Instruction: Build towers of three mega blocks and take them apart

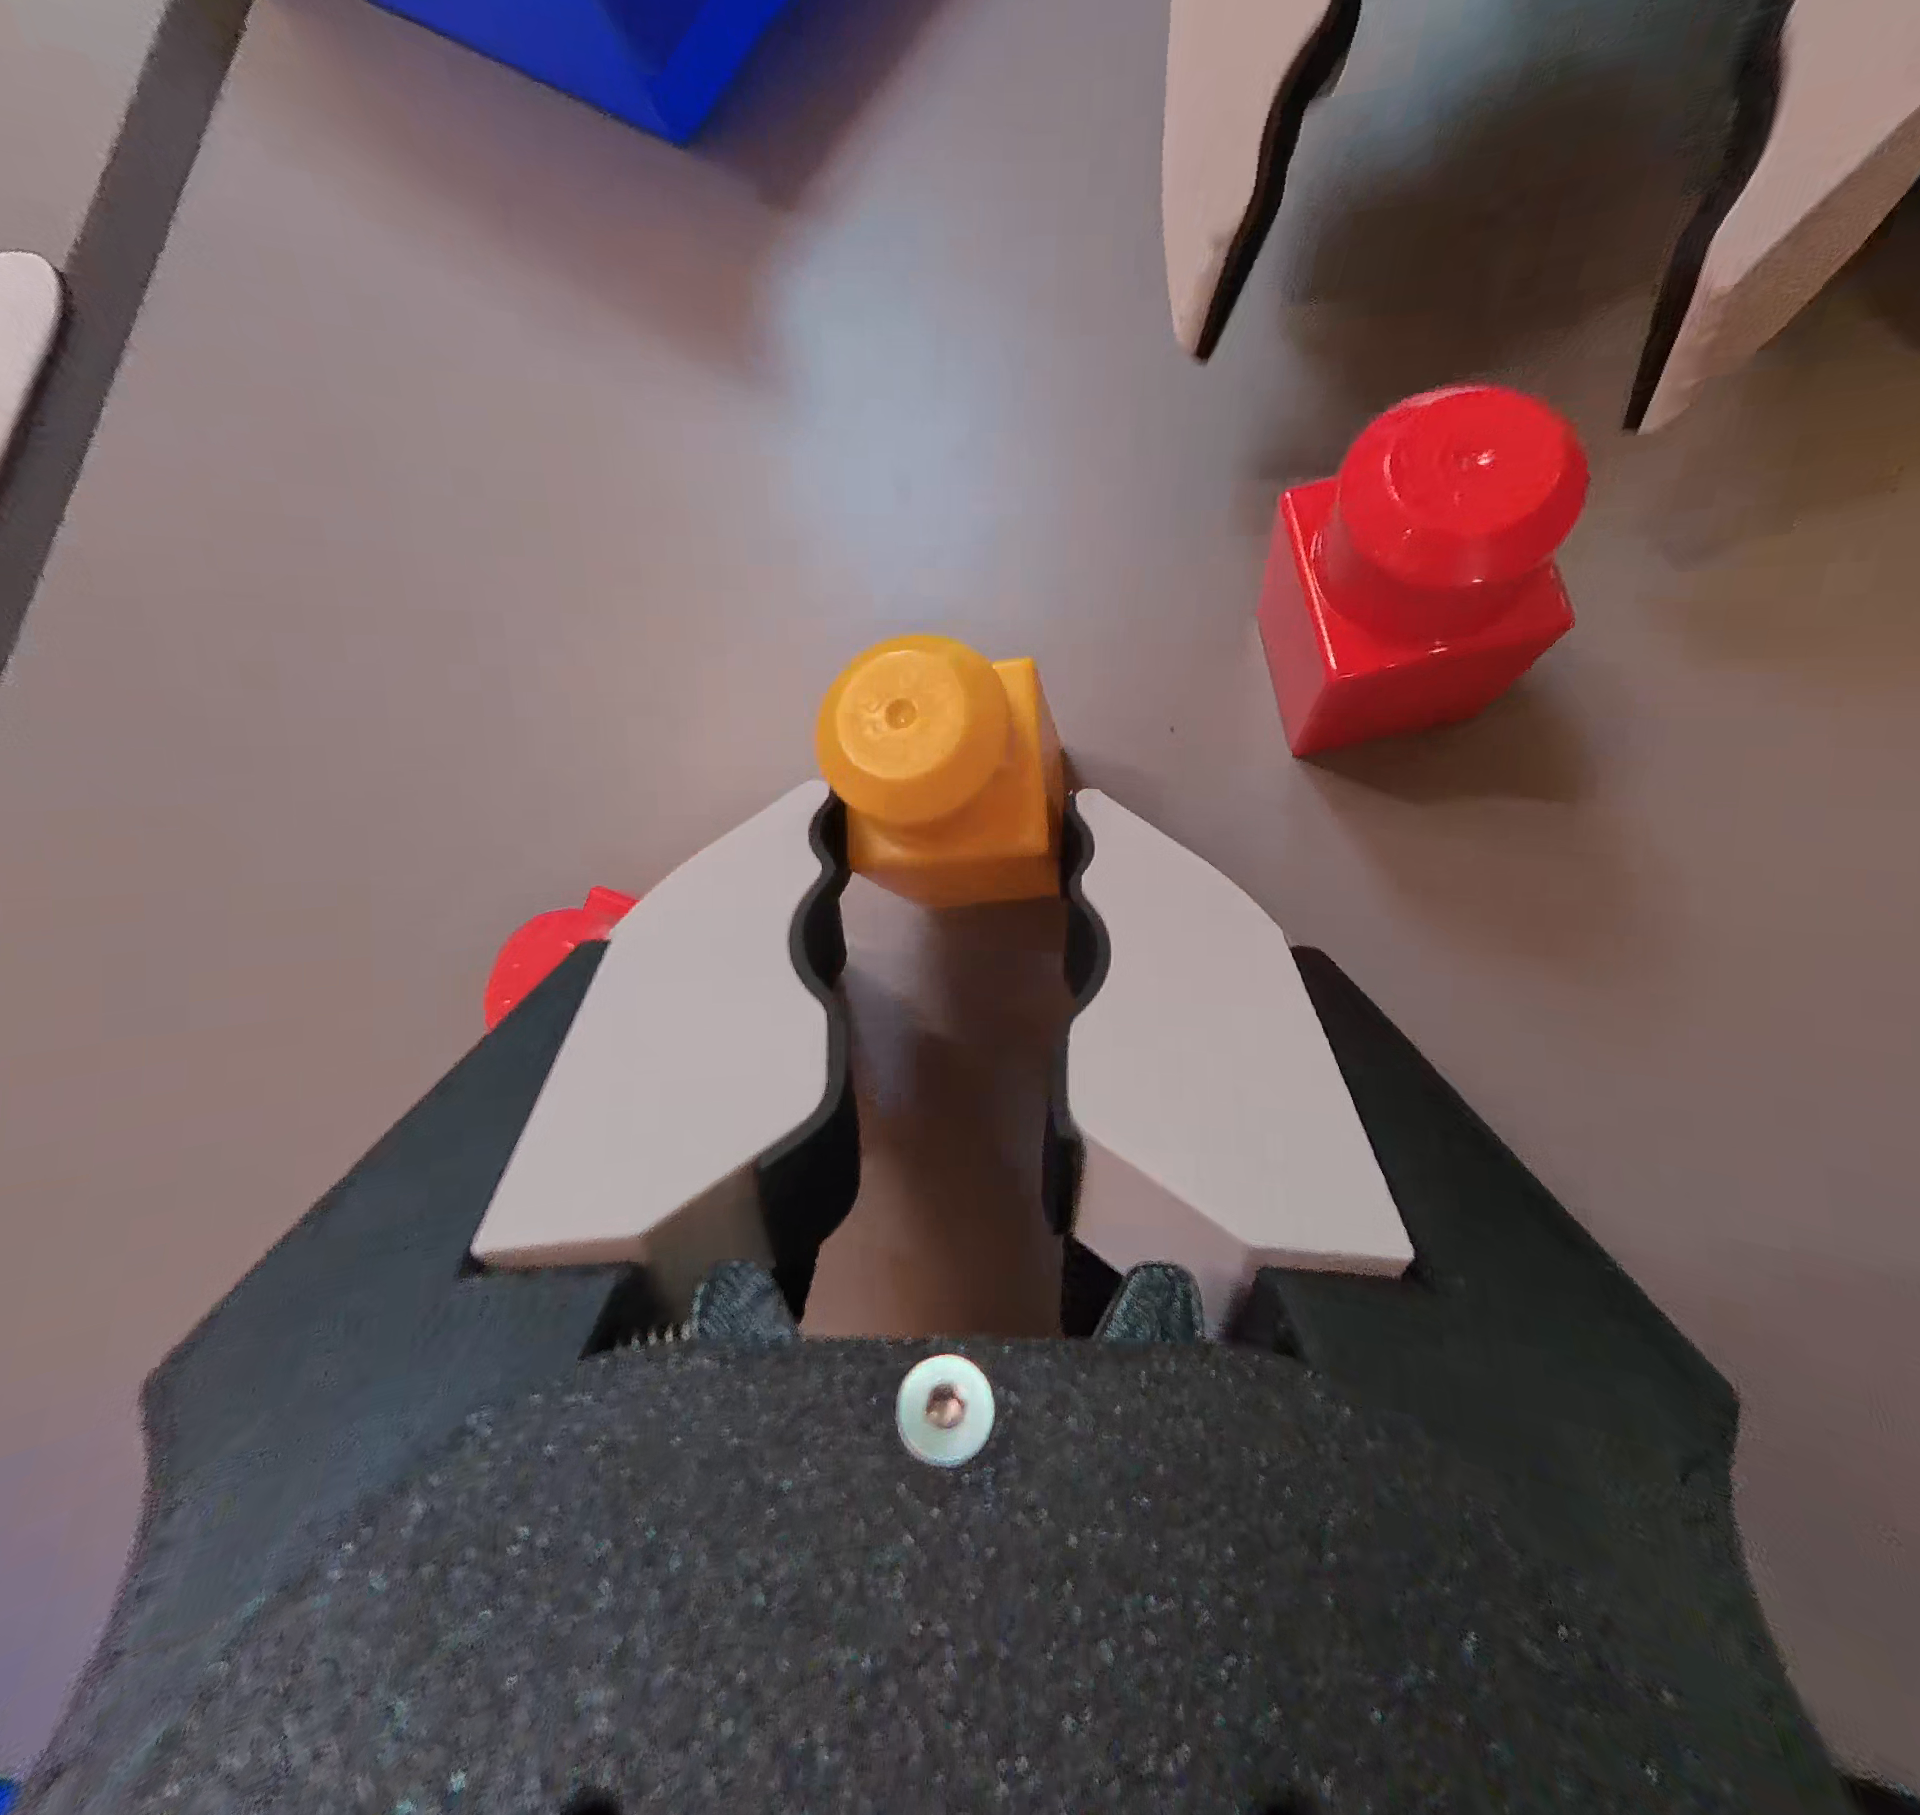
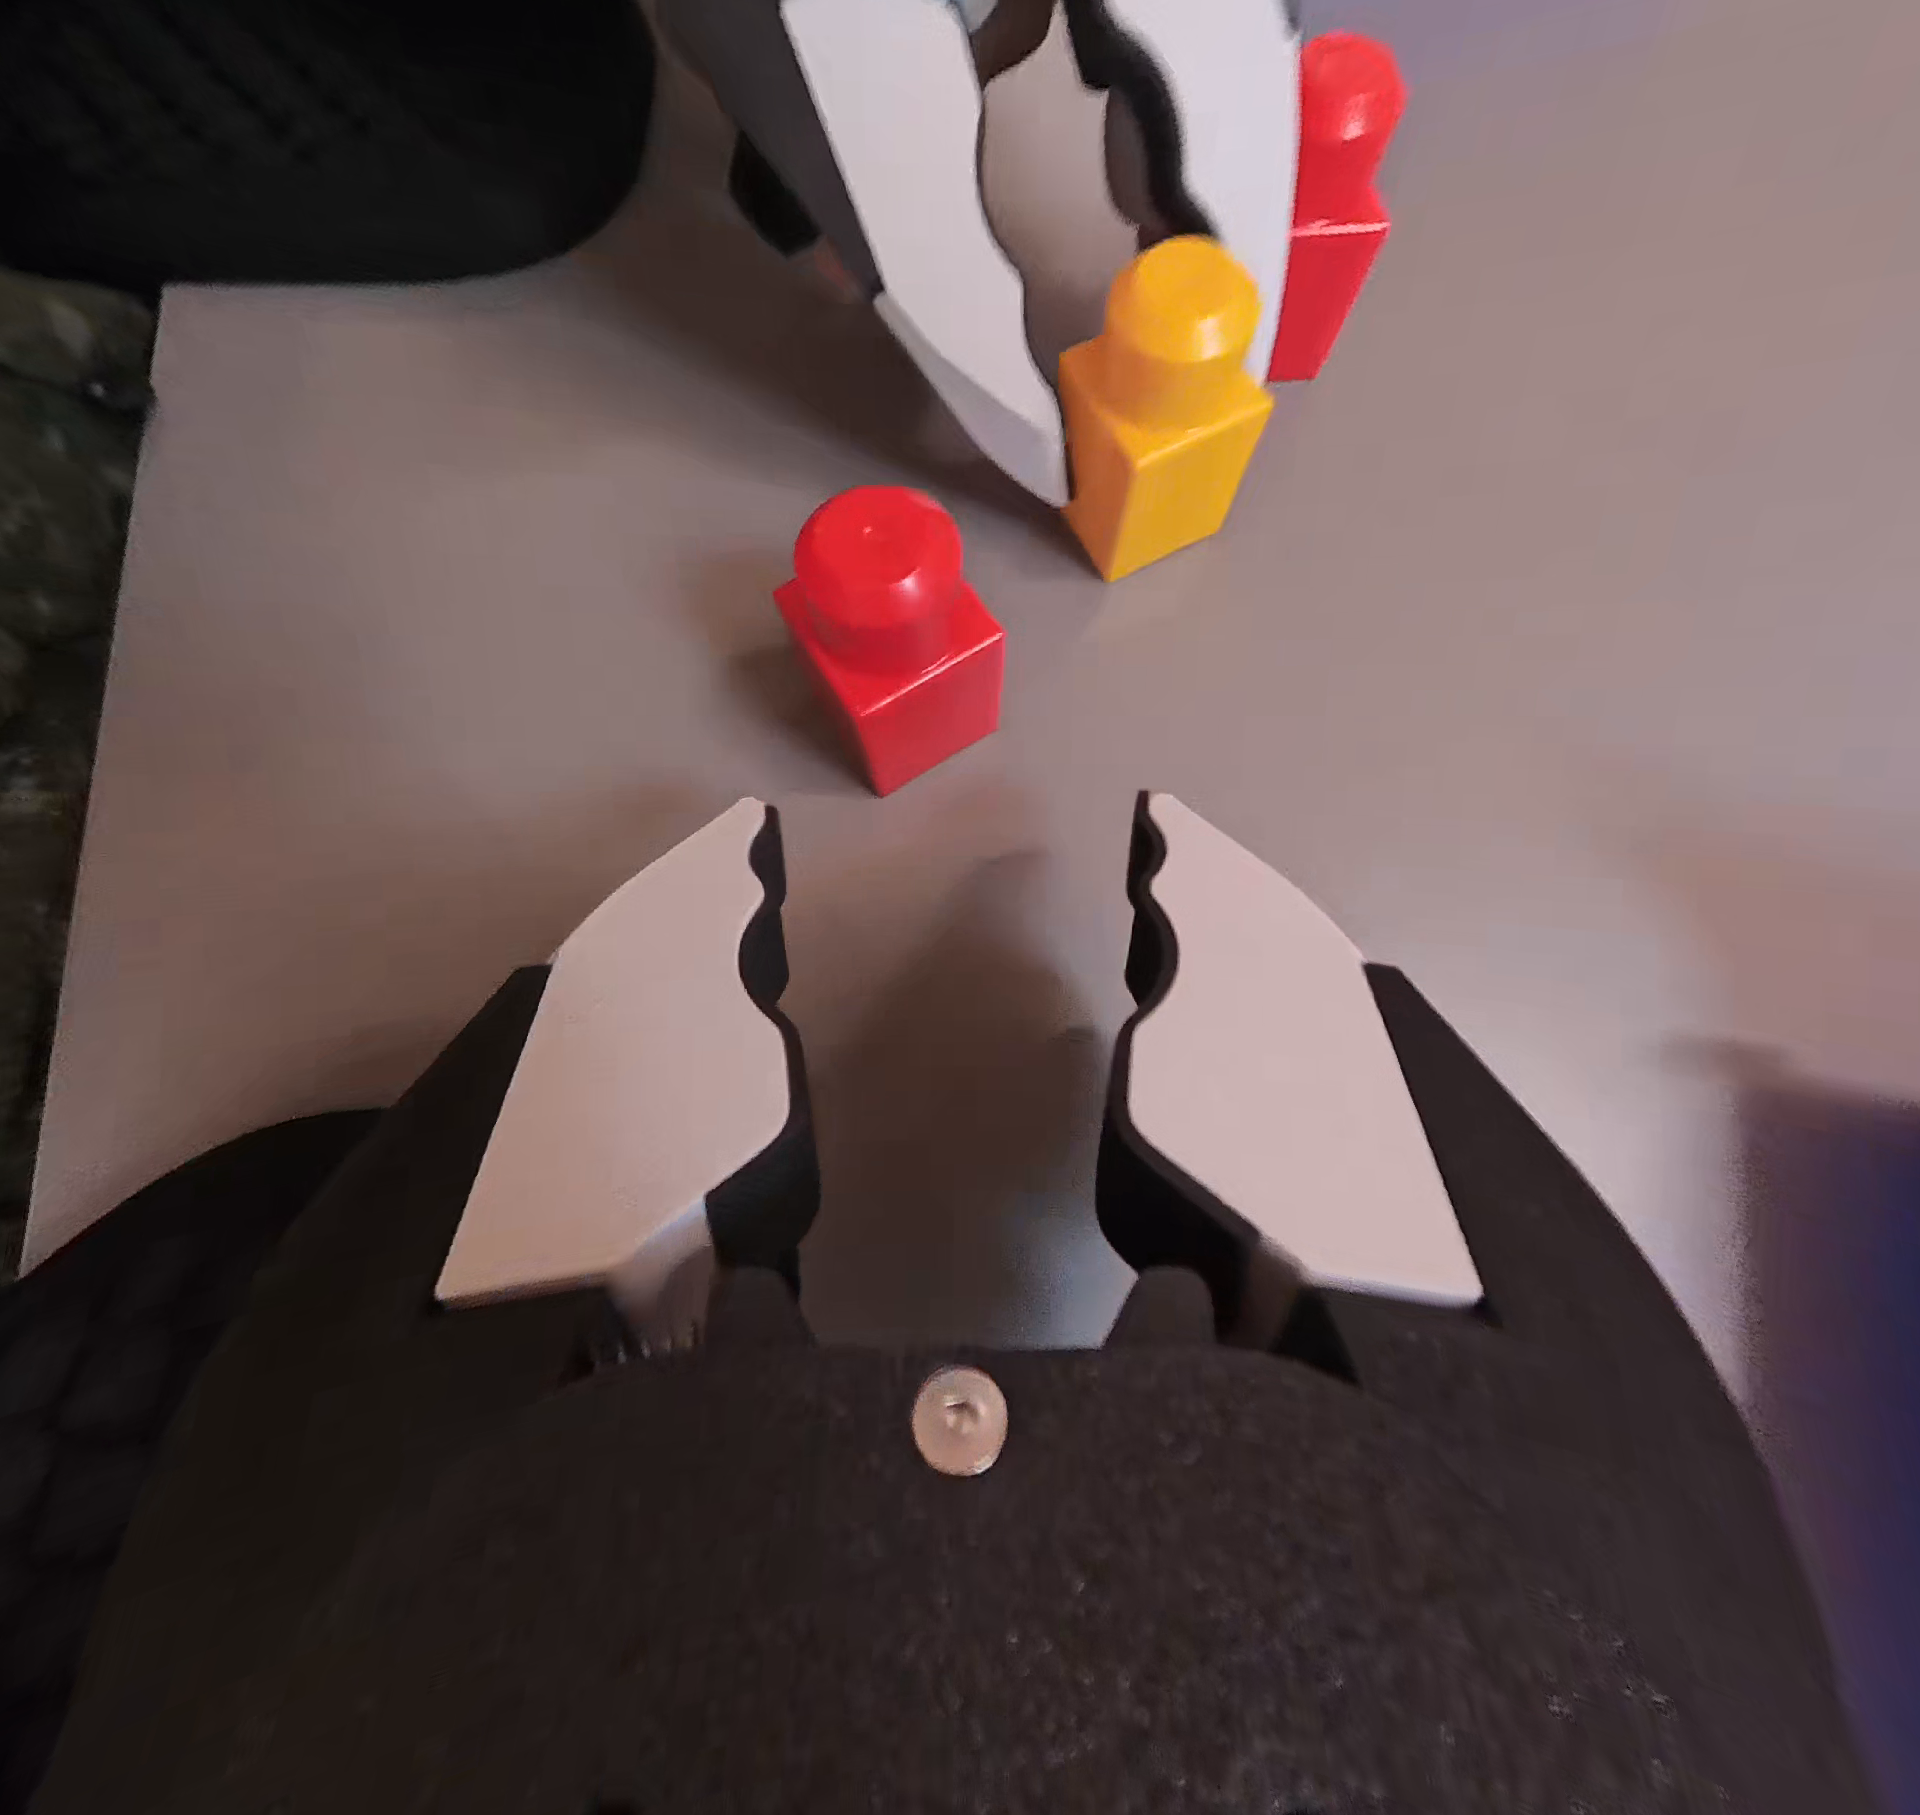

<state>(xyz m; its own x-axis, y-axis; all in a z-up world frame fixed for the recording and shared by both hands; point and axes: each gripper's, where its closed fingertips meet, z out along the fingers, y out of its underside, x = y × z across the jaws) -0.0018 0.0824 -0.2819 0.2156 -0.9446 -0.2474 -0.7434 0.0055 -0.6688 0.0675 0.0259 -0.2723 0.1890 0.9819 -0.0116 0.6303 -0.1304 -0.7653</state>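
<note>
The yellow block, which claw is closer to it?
Left. The left gripper has its fingers on both sides of the yellow block. The right gripper is farther back, open, behind a red block.

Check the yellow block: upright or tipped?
Upright. The yellow block stands on its base on the table, stud up, between the left gripper's fingertips.

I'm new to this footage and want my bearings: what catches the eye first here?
The yellow block stands upright on the grey table, the left gripper closed on its sides. A red block stands alone just ahead of the right gripper, whose jaws are open and empty; another red block shows behind the yellow one.
</note>
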